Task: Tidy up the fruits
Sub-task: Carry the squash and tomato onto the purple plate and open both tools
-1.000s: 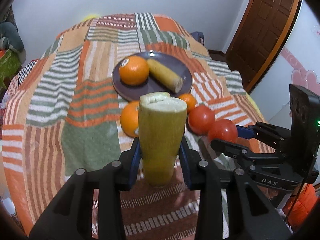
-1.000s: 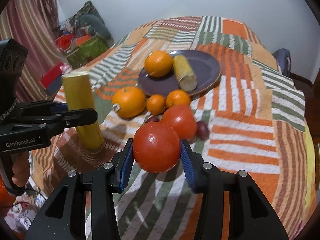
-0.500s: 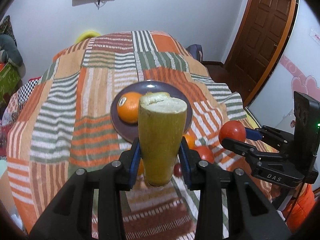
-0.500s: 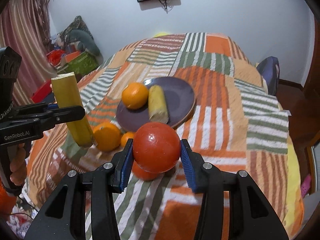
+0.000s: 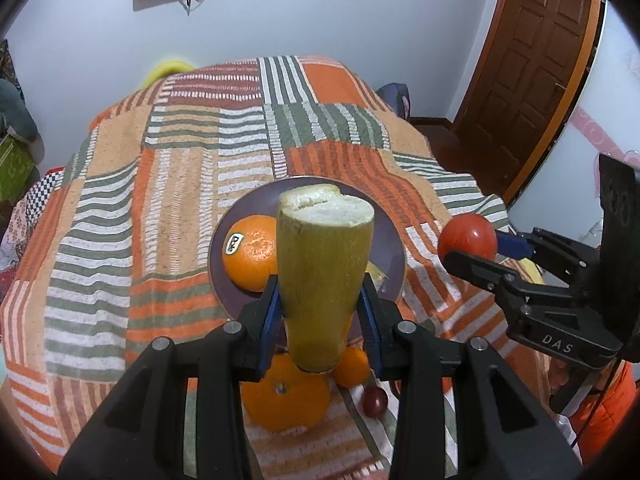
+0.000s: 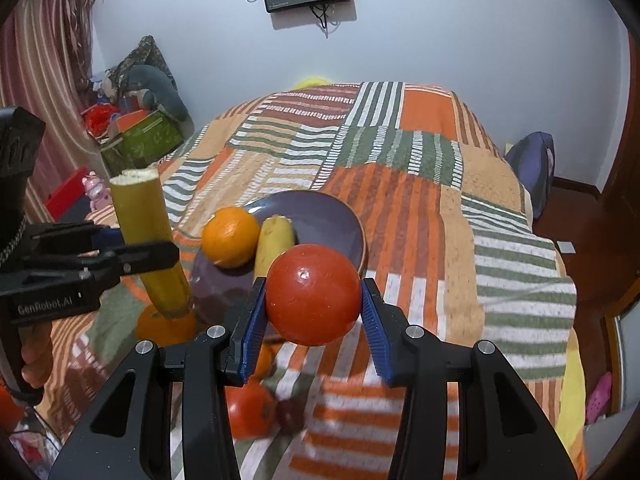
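Note:
My left gripper (image 5: 320, 312) is shut on an upright yellow banana piece (image 5: 322, 276), held above the bed in front of the purple plate (image 5: 394, 248). The plate holds an orange (image 5: 250, 252) and another banana piece (image 6: 274, 240). My right gripper (image 6: 314, 312) is shut on a red tomato (image 6: 313, 294), raised near the plate's right side; it also shows in the left wrist view (image 5: 468, 236). Below lie a large orange (image 5: 286, 400), a small orange (image 5: 352, 366), a dark plum (image 5: 375, 400) and another tomato (image 6: 250, 410).
The fruit lies on a bed with a striped patchwork blanket (image 5: 180, 184). A brown door (image 5: 528, 60) is at the right. Boxes and cushions (image 6: 140, 128) stand at the left wall. A dark bag (image 6: 530, 168) sits beside the bed's far right.
Both grippers have risen and moved forward with their fruit. The banana piece now stands in front of the plate and the tomato hangs near the plate's edge.

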`<action>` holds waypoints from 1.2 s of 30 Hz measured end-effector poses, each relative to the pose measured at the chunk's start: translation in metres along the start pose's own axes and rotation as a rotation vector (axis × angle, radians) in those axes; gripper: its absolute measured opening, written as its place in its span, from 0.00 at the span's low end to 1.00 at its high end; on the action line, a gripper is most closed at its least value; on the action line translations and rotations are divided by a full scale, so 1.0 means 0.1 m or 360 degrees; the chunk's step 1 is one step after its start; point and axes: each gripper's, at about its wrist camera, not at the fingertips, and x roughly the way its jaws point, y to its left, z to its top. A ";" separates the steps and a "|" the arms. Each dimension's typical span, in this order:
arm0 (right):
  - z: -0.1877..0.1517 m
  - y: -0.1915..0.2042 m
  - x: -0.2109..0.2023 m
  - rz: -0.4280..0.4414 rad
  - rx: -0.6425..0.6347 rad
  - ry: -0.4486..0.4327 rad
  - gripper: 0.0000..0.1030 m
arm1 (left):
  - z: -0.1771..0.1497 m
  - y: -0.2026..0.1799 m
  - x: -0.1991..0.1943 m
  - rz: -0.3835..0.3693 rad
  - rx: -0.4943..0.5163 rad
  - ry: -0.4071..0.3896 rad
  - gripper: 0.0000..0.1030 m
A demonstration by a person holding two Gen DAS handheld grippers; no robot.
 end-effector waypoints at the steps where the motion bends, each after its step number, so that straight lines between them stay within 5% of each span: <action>1: 0.01 -0.01 0.05 0.0001 0.0003 0.0006 0.41 | 0.01 0.01 0.05 -0.0001 0.0000 0.0011 0.36; 13: 0.07 -0.04 0.39 0.0031 -0.0003 0.0070 0.41 | 0.09 0.01 0.53 0.0027 0.0031 0.0102 0.36; 30: 0.04 -0.02 0.63 0.0027 -0.0037 0.0164 0.41 | 0.10 -0.01 0.63 0.0053 0.0039 0.0114 0.36; 36: 0.06 -0.02 0.64 0.0052 -0.0026 0.0180 0.43 | 0.05 -0.02 0.62 0.0057 0.0044 0.0136 0.45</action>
